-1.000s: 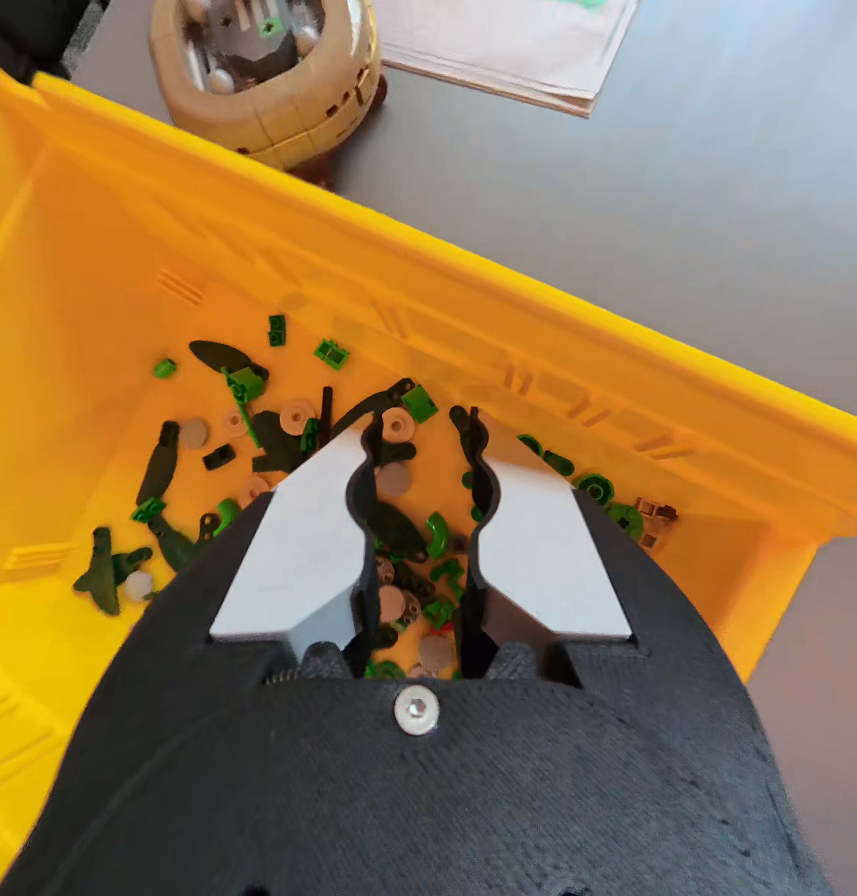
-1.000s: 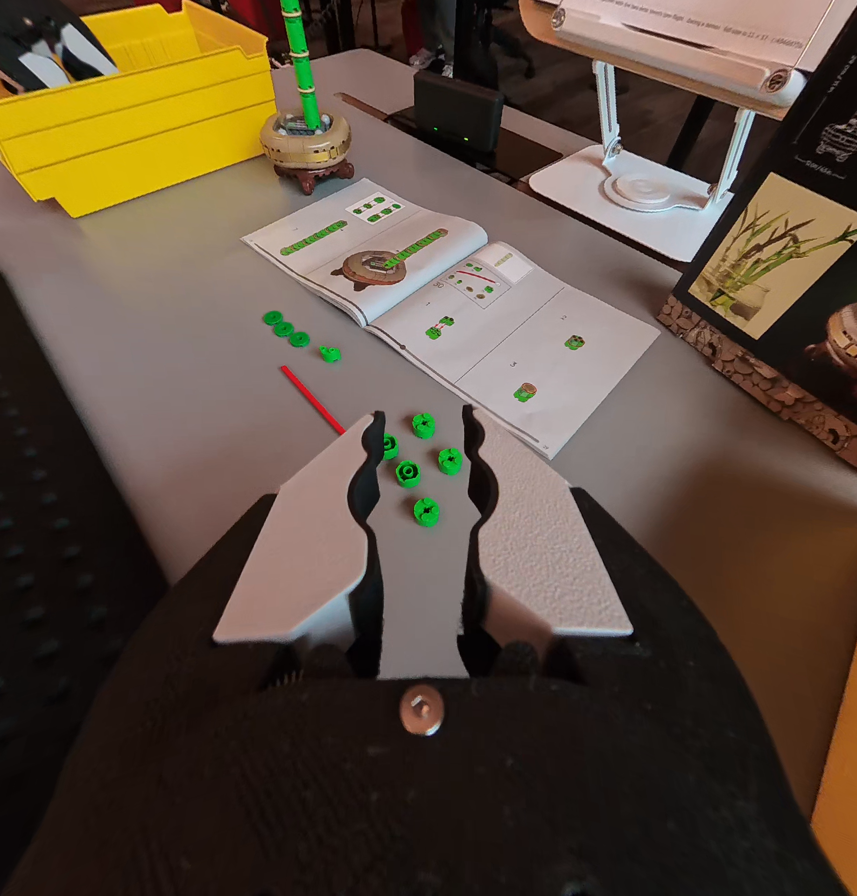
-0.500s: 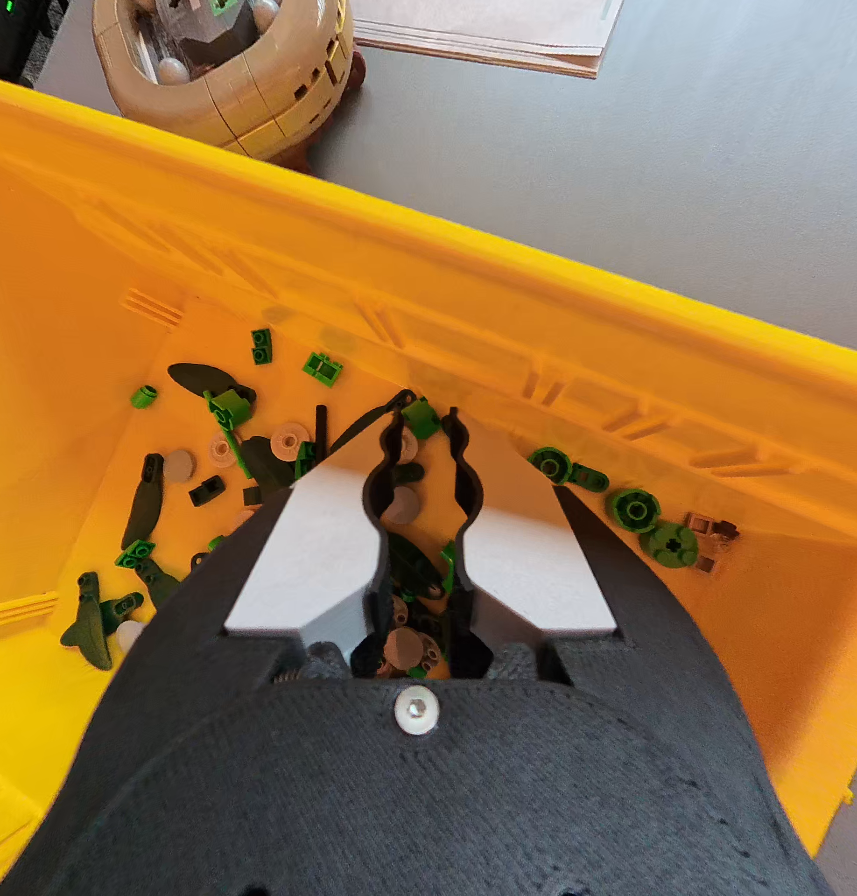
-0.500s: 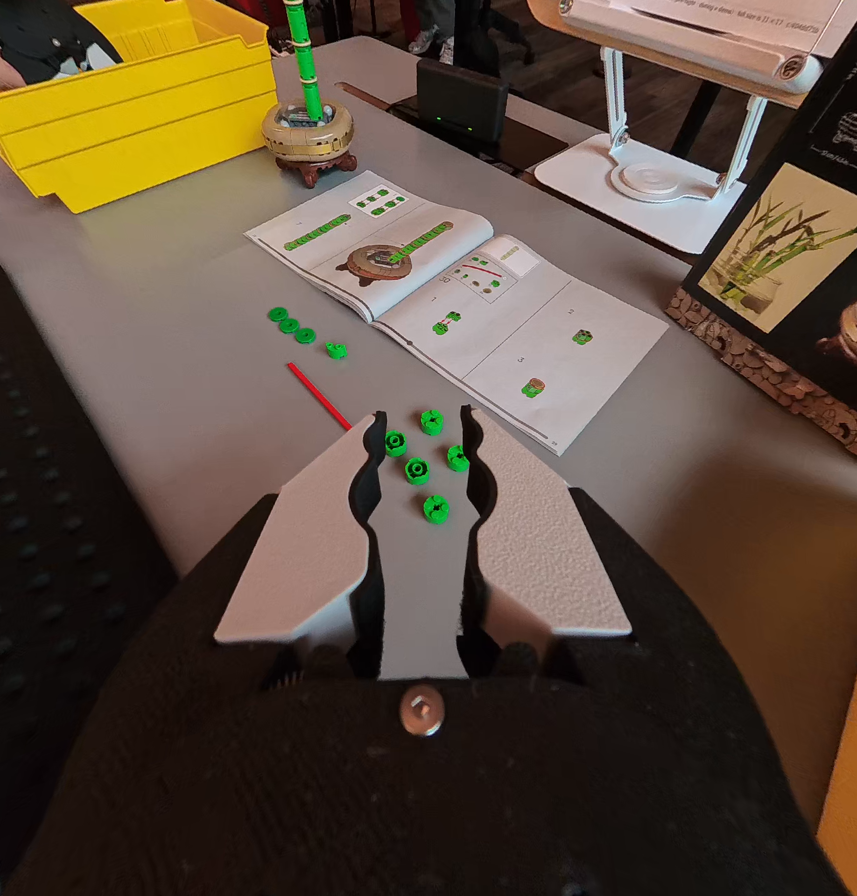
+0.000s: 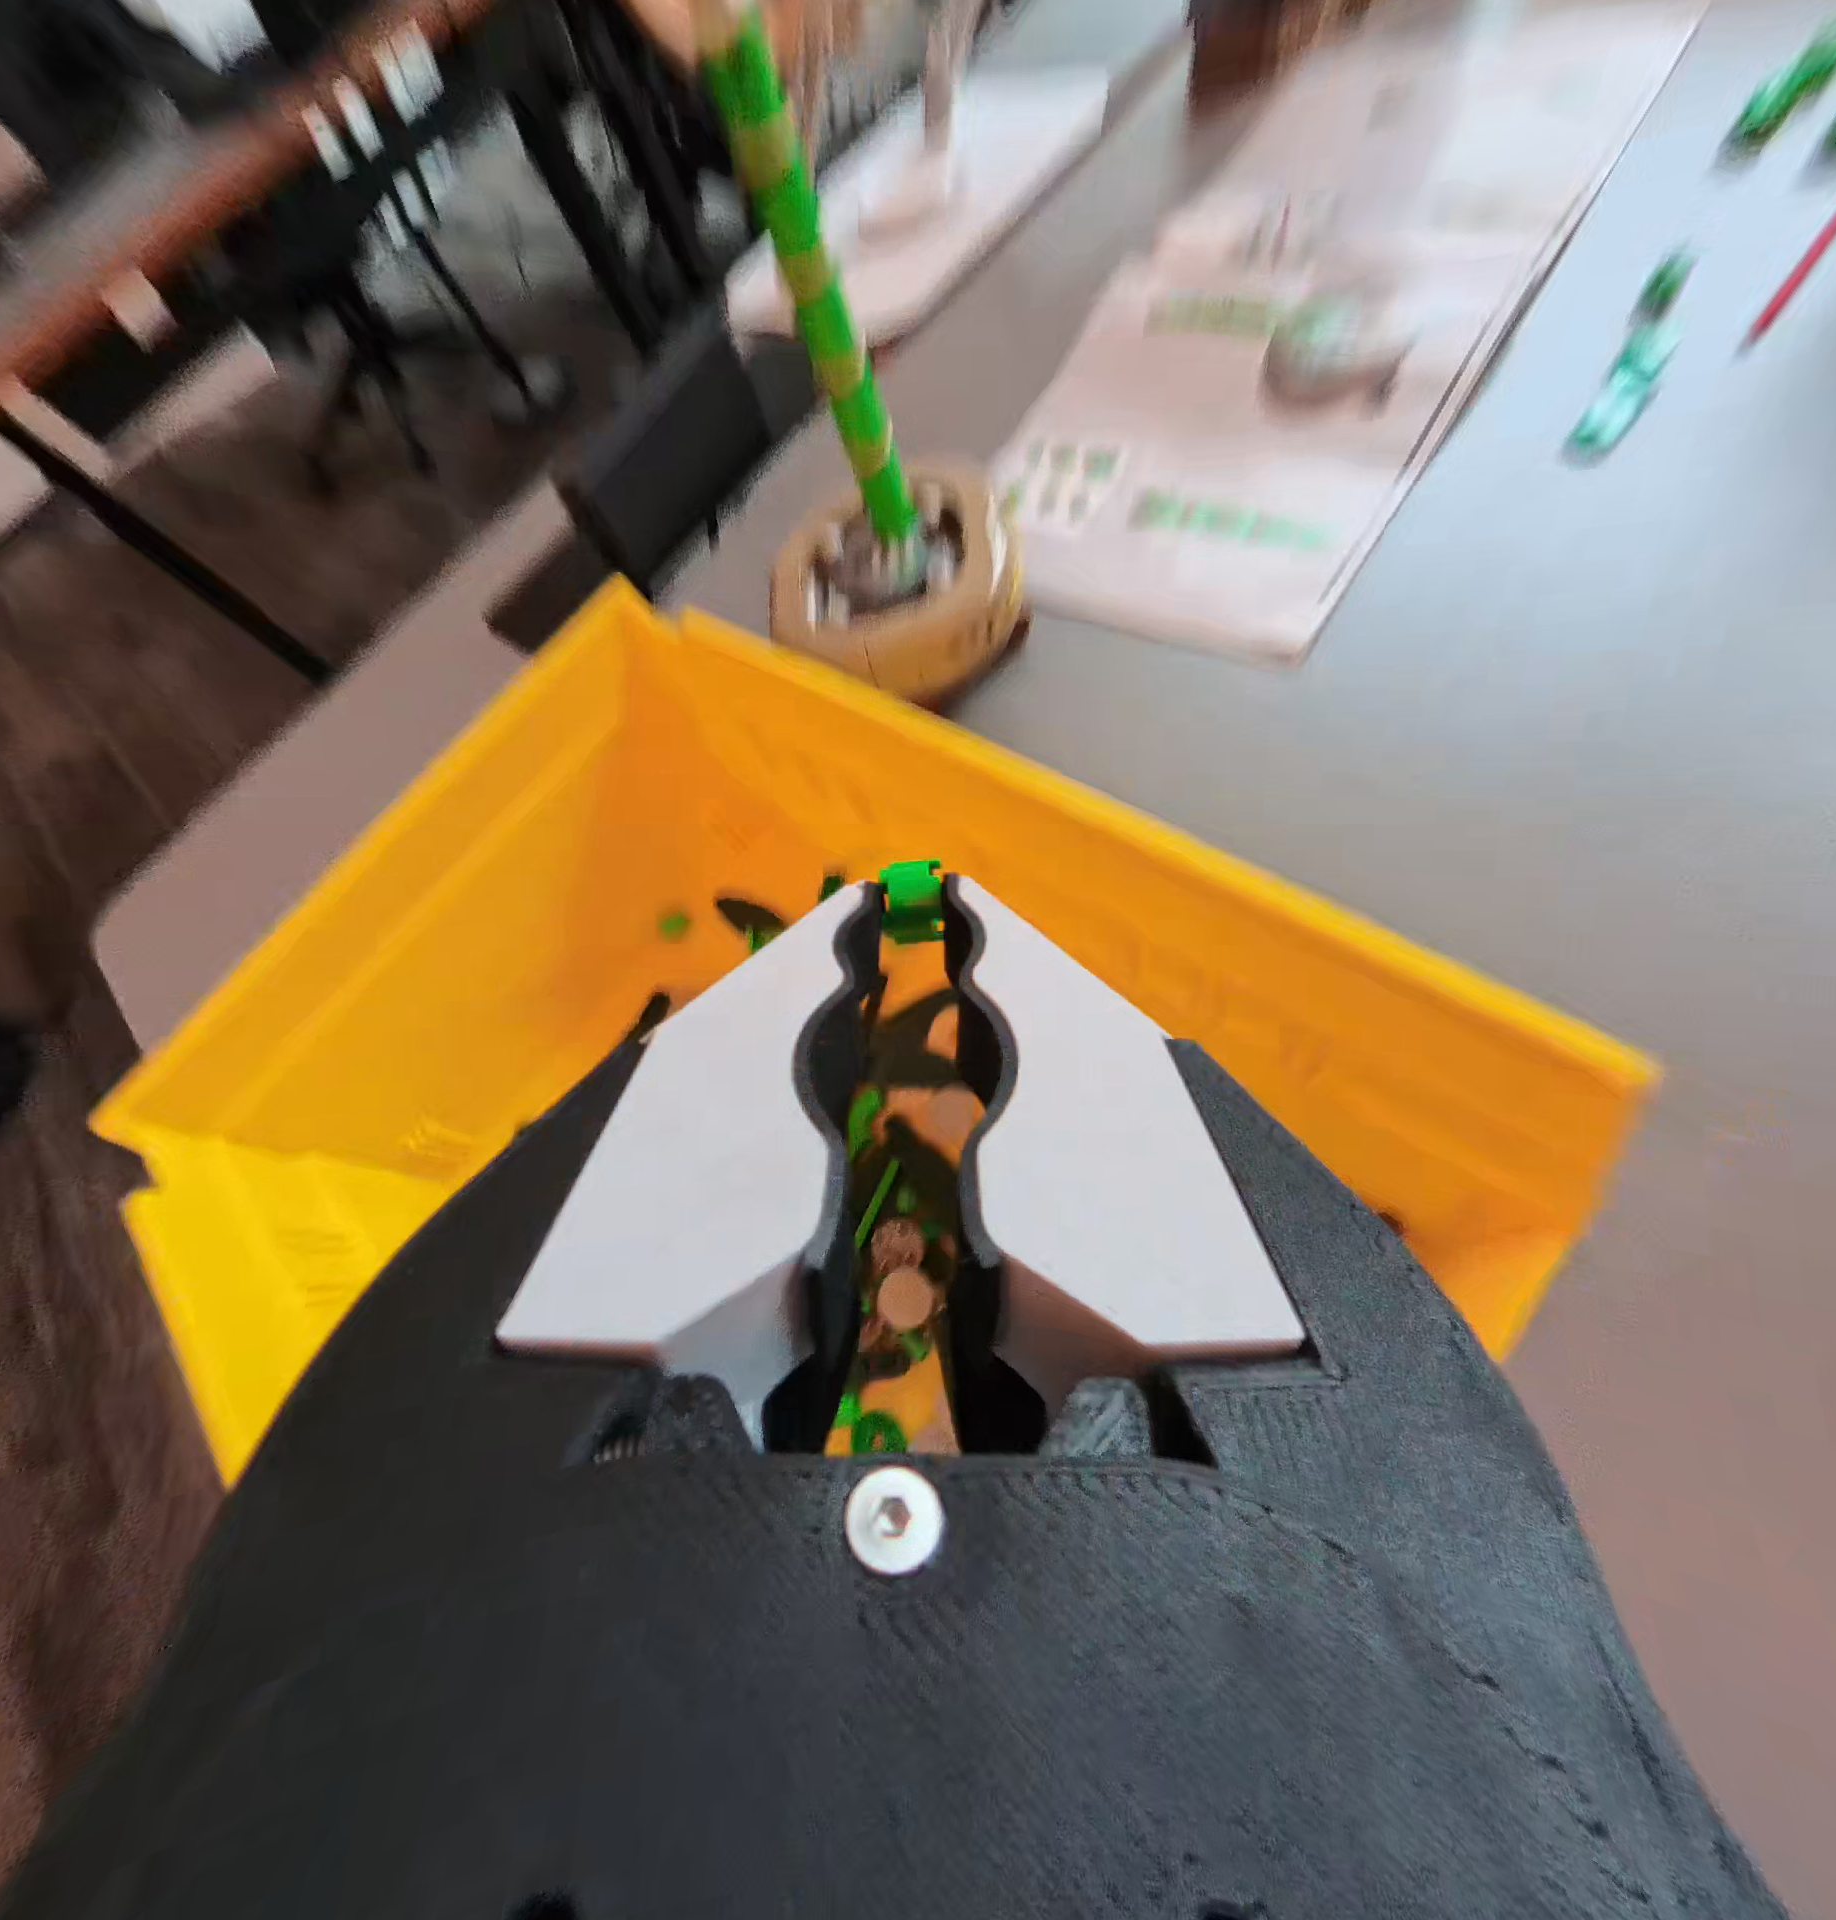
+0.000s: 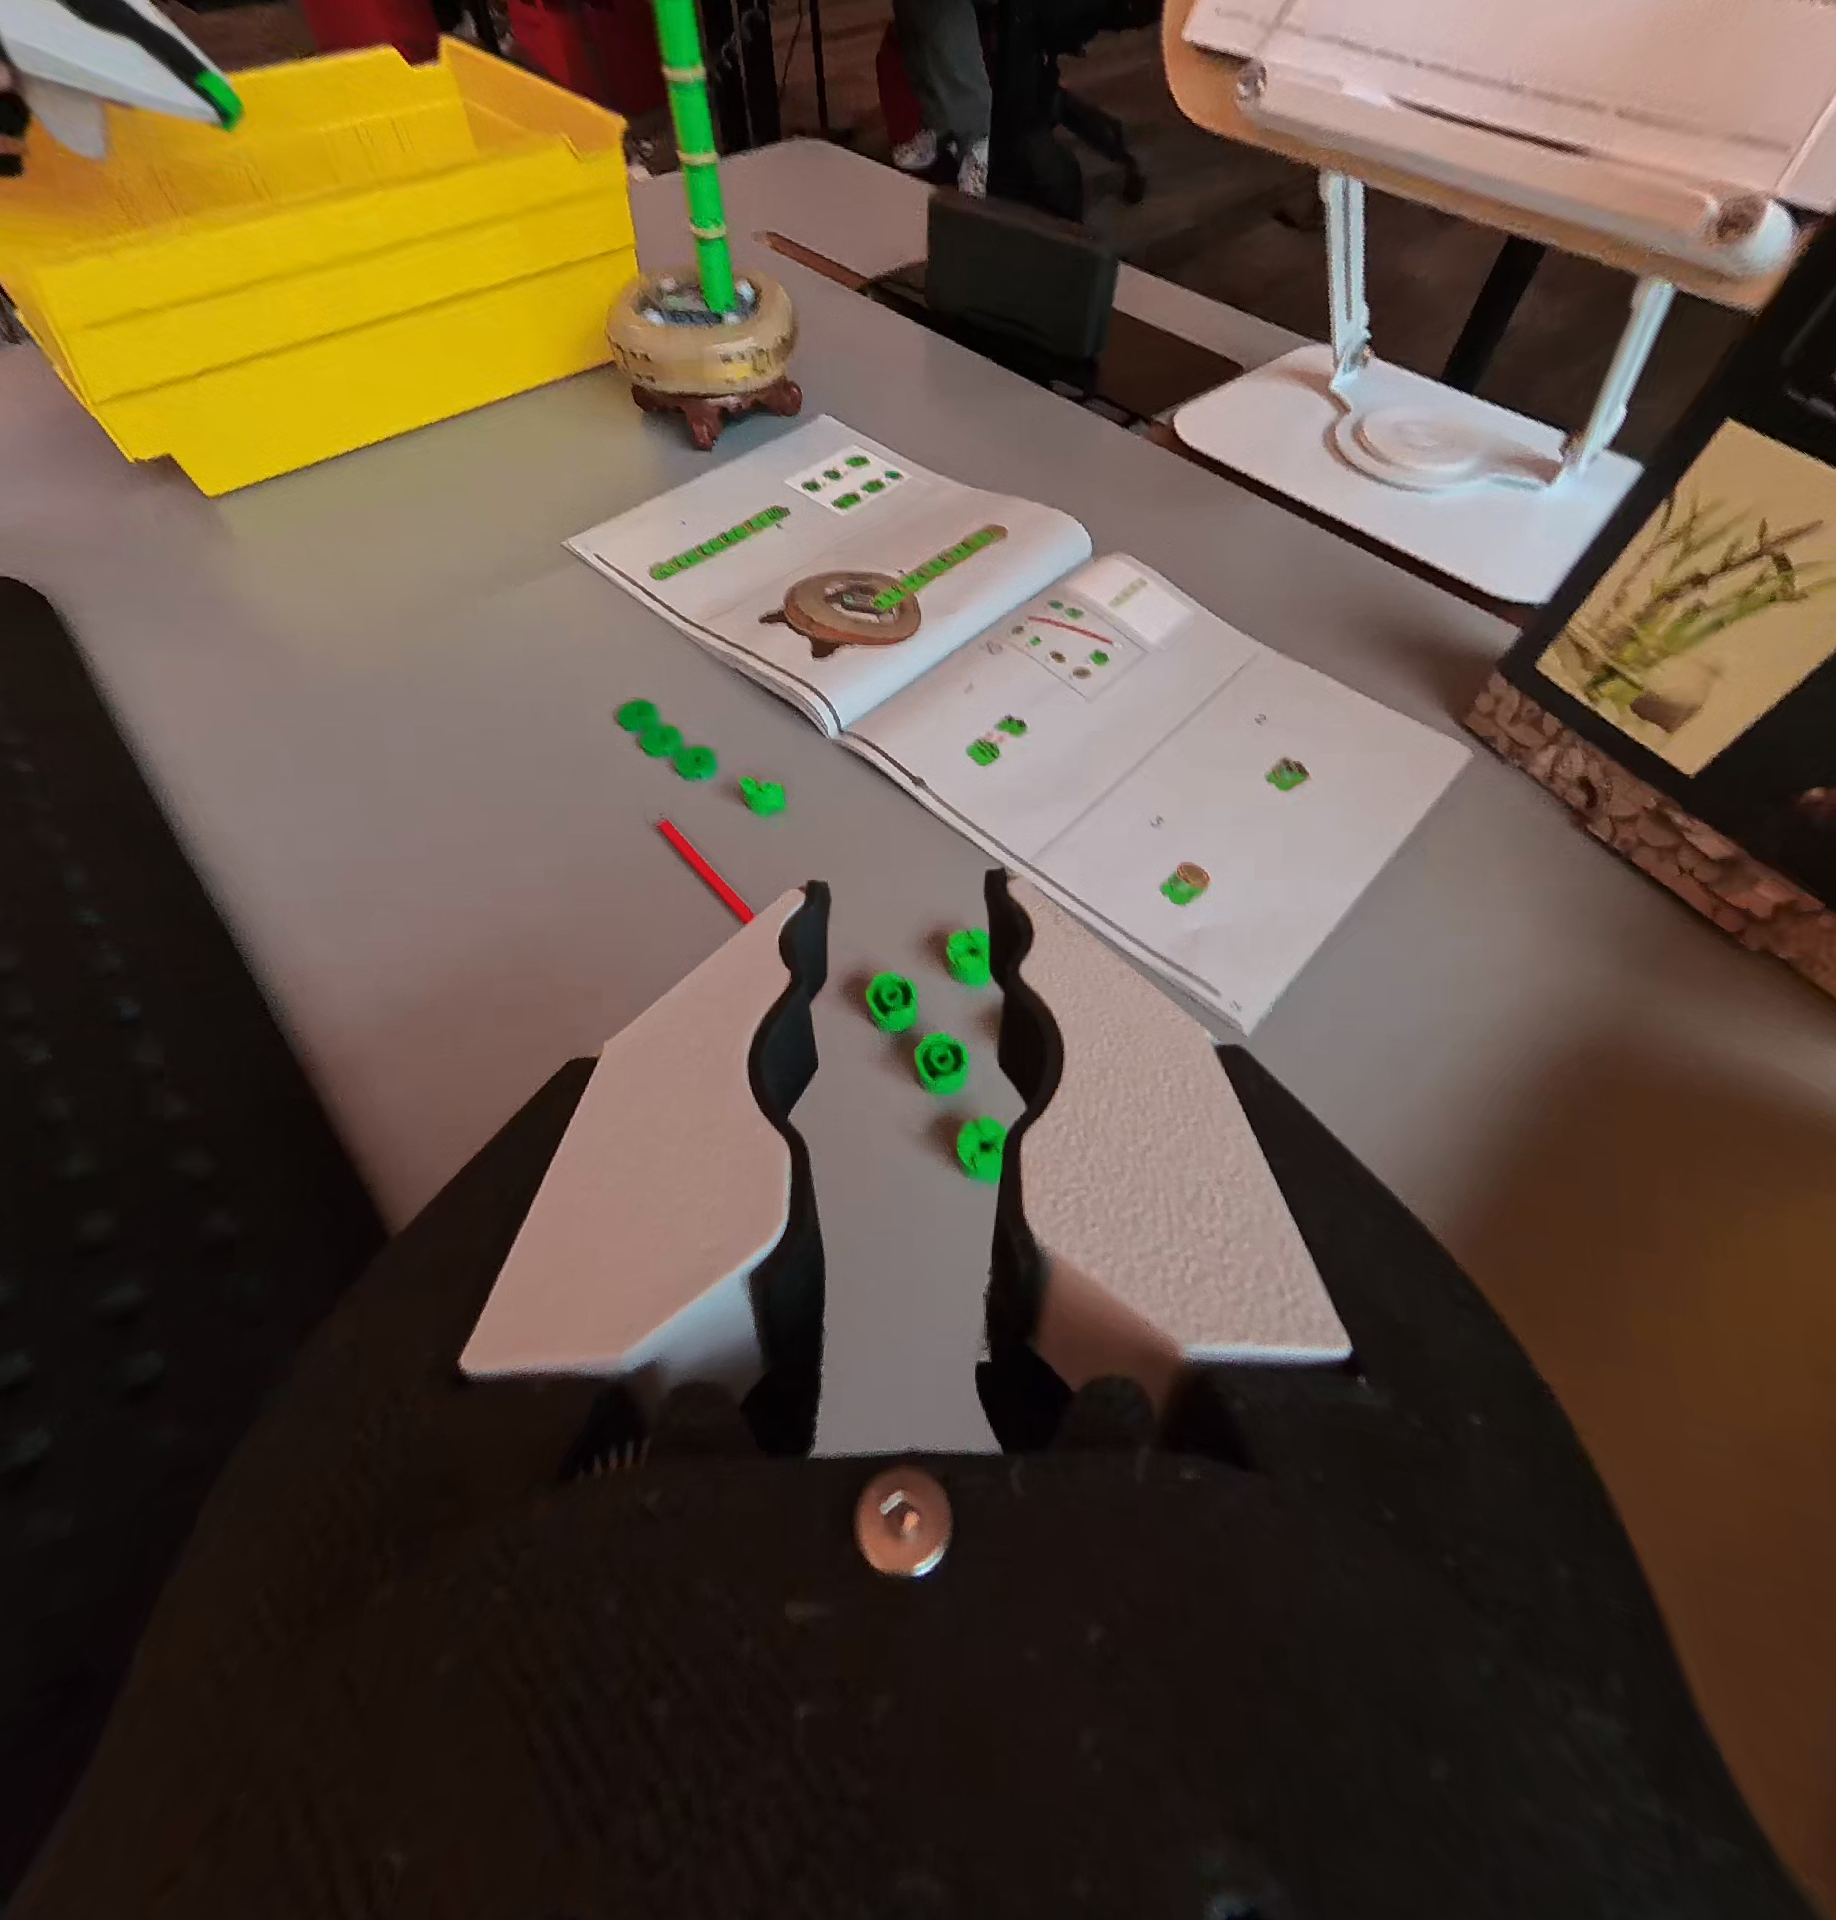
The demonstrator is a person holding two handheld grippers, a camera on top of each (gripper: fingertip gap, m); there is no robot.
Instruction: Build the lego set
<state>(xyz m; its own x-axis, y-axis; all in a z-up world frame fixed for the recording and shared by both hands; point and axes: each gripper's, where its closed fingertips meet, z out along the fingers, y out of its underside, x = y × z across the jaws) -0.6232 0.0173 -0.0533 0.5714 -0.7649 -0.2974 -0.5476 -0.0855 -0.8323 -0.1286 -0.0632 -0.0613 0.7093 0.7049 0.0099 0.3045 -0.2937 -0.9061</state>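
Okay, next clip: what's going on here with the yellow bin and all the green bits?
A person is building a lego bamboo set with two handheld grippers. The left gripper has its jaws shut on a small green piece, held above the yellow bin of loose parts. The right gripper hovers open over round green pieces on the grey table, beside the open instruction booklet.

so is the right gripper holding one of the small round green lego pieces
No, the right gripper is open and empty, with the small round green lego pieces lying loose on the grey table beyond its fingers.
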